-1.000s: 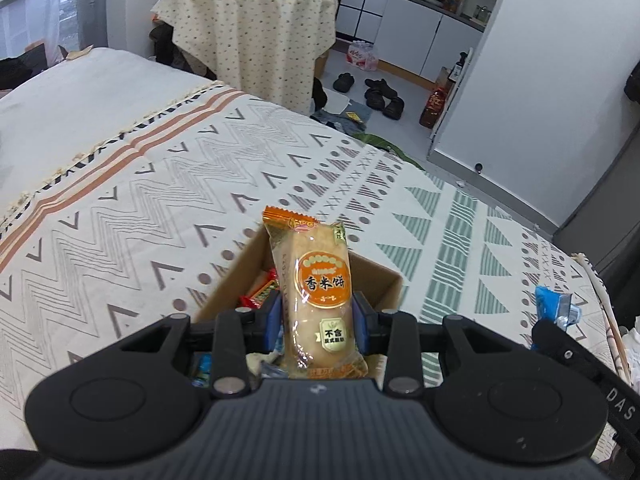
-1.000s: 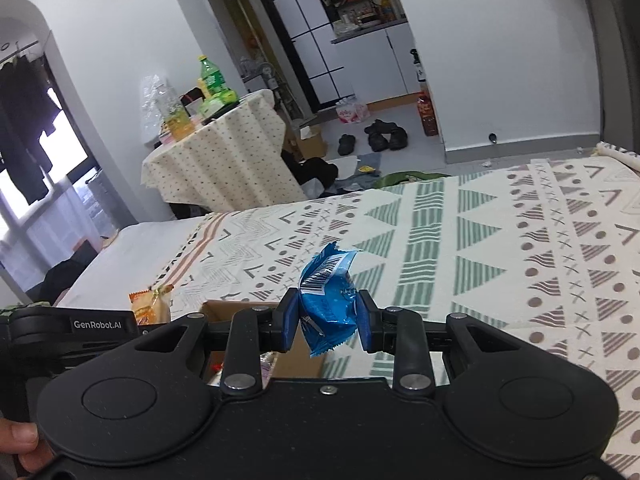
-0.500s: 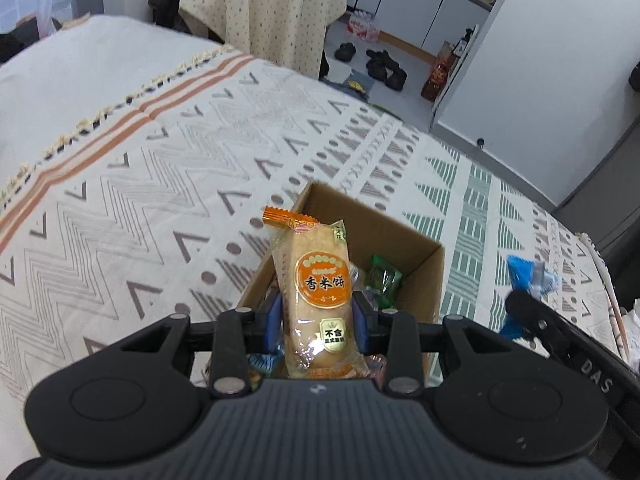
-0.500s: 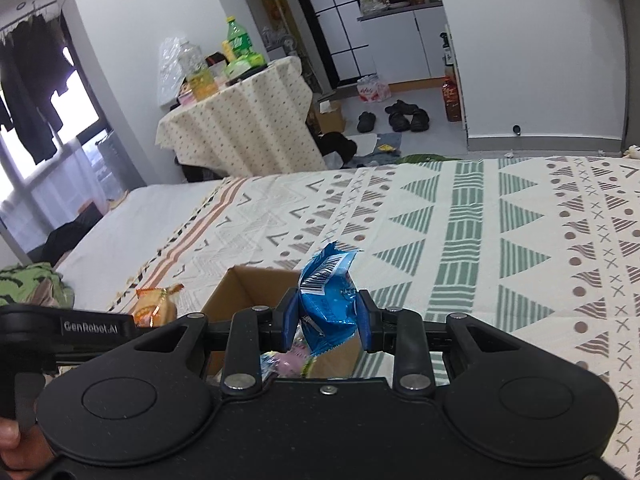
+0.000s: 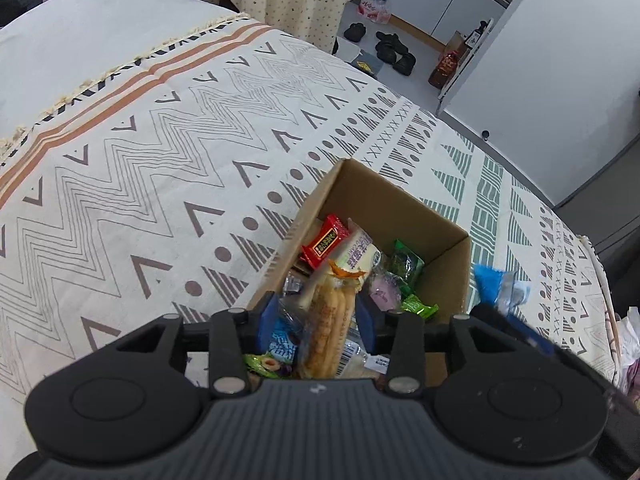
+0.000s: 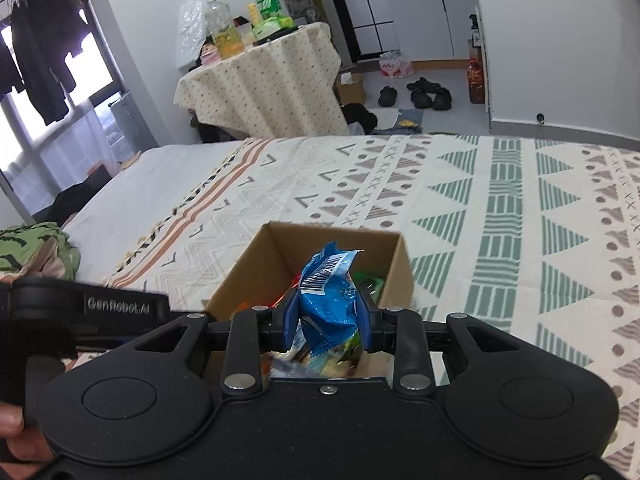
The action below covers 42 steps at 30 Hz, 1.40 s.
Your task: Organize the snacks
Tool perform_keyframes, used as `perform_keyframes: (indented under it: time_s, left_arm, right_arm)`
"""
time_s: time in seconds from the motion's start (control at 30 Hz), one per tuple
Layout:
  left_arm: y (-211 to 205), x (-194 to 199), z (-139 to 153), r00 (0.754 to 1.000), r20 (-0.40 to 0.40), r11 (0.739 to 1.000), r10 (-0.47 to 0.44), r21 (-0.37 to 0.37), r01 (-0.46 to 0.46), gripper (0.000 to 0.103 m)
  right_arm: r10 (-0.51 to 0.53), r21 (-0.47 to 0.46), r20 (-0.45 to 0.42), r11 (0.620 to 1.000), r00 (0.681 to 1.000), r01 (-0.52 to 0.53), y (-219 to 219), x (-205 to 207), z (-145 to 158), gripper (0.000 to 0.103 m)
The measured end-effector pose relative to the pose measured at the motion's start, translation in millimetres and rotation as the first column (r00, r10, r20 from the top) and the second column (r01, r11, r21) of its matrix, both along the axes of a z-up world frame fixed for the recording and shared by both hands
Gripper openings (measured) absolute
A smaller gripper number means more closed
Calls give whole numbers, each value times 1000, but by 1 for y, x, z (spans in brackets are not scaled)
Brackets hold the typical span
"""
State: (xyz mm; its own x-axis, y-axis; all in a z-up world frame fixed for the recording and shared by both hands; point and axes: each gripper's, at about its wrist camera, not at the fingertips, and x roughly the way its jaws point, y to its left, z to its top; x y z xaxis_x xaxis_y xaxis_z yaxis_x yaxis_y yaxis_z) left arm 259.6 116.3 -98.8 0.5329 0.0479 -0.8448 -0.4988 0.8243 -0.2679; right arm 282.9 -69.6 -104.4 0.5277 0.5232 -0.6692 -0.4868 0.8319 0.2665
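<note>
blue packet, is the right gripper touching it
Touching. The right wrist view shows both pads of the right gripper pressed against the sides of the blue packet, holding it above the box.

— What fills the near ground?

— A bed (image 6: 500,184) under a patterned blanket (image 5: 168,152): zigzags, dots, green triangles, an orange stripe by a fringed edge.

— And past it?

— A round table (image 6: 264,92) in a dotted cloth, bottles (image 6: 268,2) on top. Grey floor (image 6: 452,80) with black shoes (image 6: 428,94) scattered, white walls (image 6: 560,40), white cabinets (image 6: 420,24) at the back.

— Light?

— Daylight from a window (image 6: 24,120) on the left, dark clothes (image 6: 36,52) hanging across it.
</note>
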Motion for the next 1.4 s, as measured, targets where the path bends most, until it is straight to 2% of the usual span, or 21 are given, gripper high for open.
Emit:
perform_keyframes:
  time_s: [0.2, 0.23, 0.27, 0.3, 0.33, 0.43, 0.5, 0.77, 0.97, 1.17, 1.4]
  left_arm:
    - [4, 0, 11, 1000, 1, 1000, 3, 6, -3, 60]
    - [4, 0, 15, 1000, 6, 1000, -6, 15, 6, 63]
    - [4, 0, 17, 1000, 4, 1000, -12, 21, 12, 70]
    - [5, 0, 20, 1000, -1, 1000, -20, 21, 20, 75]
    - [5, 0, 22, 1000, -2, 999, -31, 19, 31, 75]
    - [6, -2, 30, 999, 4, 998, -51, 26, 51, 79]
    - [6, -6, 35, 998, 9, 998, -61, 30, 61, 85]
    - [-9, -26, 57, 987, 18, 986, -158, 57, 156, 88]
    - [-24, -50, 77, 975, 47, 973, -217, 87, 212, 91]
    - [-32, -72, 96, 963, 70, 960, -259, 129, 249, 97]
    - [-42, -100, 110, 953, 91, 948, -289, 169, 271, 103]
  right_arm:
    - [2, 11, -47, 1000, 999, -2, 11, -9, -6, 31]
    - [-3, 18, -55, 1000, 998, 4, 12, -9, -6, 34]
    - [-10, 28, -62, 1000, 998, 12, 13, -10, -6, 35]
    - [-12, 38, -69, 999, 998, 14, 13, -10, -5, 41]
    - [-21, 42, -71, 999, 997, 24, 11, -11, -4, 45]
    - [-73, 48, -76, 996, 994, 76, 2, -14, 5, 45]
    - [-98, 58, -87, 993, 991, 103, -9, -18, 11, 45]
    - [-213, 60, -100, 974, 972, 220, -50, -48, 35, 48]
    - [-238, 68, -84, 967, 968, 244, -63, -71, 54, 55]
    - [-232, 67, -49, 970, 971, 235, -73, -93, 74, 69]
    - [-243, 78, -14, 967, 970, 243, -87, -119, 90, 91]
